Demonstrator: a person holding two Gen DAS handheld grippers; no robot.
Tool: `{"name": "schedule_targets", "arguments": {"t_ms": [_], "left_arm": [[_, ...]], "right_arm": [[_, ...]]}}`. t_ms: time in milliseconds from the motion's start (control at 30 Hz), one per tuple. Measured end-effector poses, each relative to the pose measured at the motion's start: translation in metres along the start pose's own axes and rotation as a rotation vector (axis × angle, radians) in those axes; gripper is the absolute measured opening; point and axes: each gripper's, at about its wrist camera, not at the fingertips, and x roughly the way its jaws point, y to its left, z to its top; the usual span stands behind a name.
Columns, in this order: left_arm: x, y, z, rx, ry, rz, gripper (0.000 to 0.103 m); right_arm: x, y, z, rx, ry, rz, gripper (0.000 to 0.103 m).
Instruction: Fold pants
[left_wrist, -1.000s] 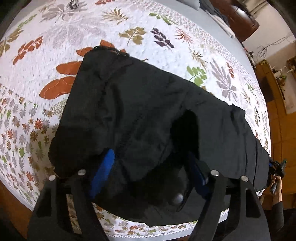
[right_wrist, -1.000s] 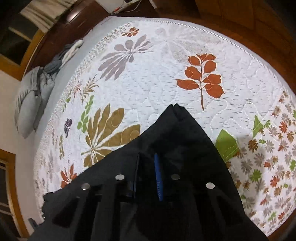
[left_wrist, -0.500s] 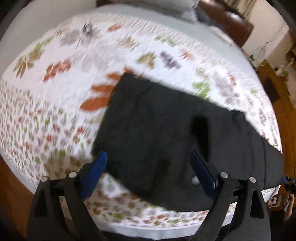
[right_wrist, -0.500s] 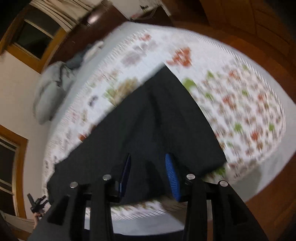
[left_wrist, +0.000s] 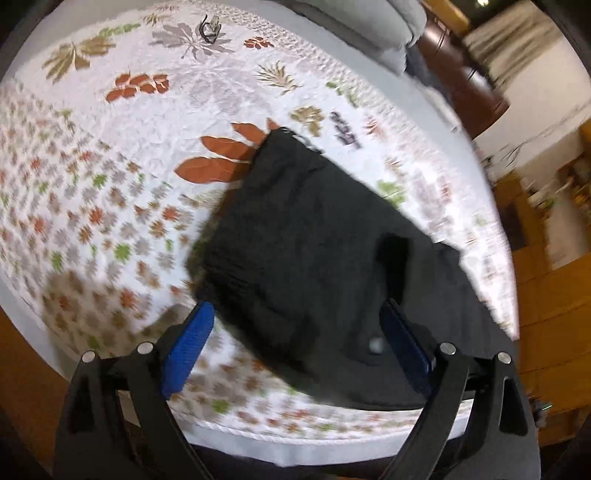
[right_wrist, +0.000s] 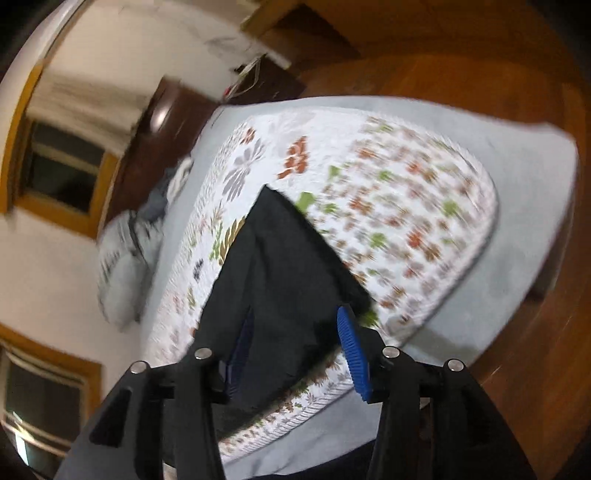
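In the left wrist view, the left gripper (left_wrist: 295, 332) is being held wide open above the near edge of the bed, its blue-padded fingers (left_wrist: 186, 341) spread well apart, and nothing is being gripped between them. The black pants (left_wrist: 325, 251) are lying folded on the quilt (left_wrist: 129, 221), which is printed with leaves and small flowers; the garment is stretching from a corner beside a large orange leaf print towards the near right edge of the bed. A small pale button (left_wrist: 376, 345) is showing on the cloth near the right finger. Grey pillows (left_wrist: 373, 26) are being seen at the far end of the bed. Much of the picture is being blurred.

In the right wrist view, the right gripper (right_wrist: 295, 350) is likewise being held open, with black cloth showing between its fingers but not being clamped. The pants (right_wrist: 284, 273) are lying on the quilt (right_wrist: 406, 206) close to the near edge. A wooden floor (right_wrist: 498, 74) is showing beyond the bed.
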Motion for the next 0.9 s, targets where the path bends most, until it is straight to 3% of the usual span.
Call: {"name": "schedule_targets", "arguments": {"t_ms": [67, 400, 633, 900], "left_arm": [[0.003, -0.003, -0.003, -0.025, 0.026, -0.048, 0.091], [0.024, -0.015, -0.015, -0.054, 0.084, -0.012, 0.091], [0.036, -0.010, -0.019, -0.085, 0.112, 0.015, 0.091], [0.047, -0.007, -0.022, -0.131, 0.119, -0.009, 0.092]], "right_arm": [[0.003, -0.010, -0.001, 0.038, -0.009, 0.025, 0.050], [0.031, -0.031, -0.014, 0.097, -0.009, 0.059, 0.073], [0.047, -0.037, -0.008, 0.119, -0.044, 0.161, 0.073], [0.063, -0.041, -0.009, 0.116, -0.048, 0.262, 0.074]]}}
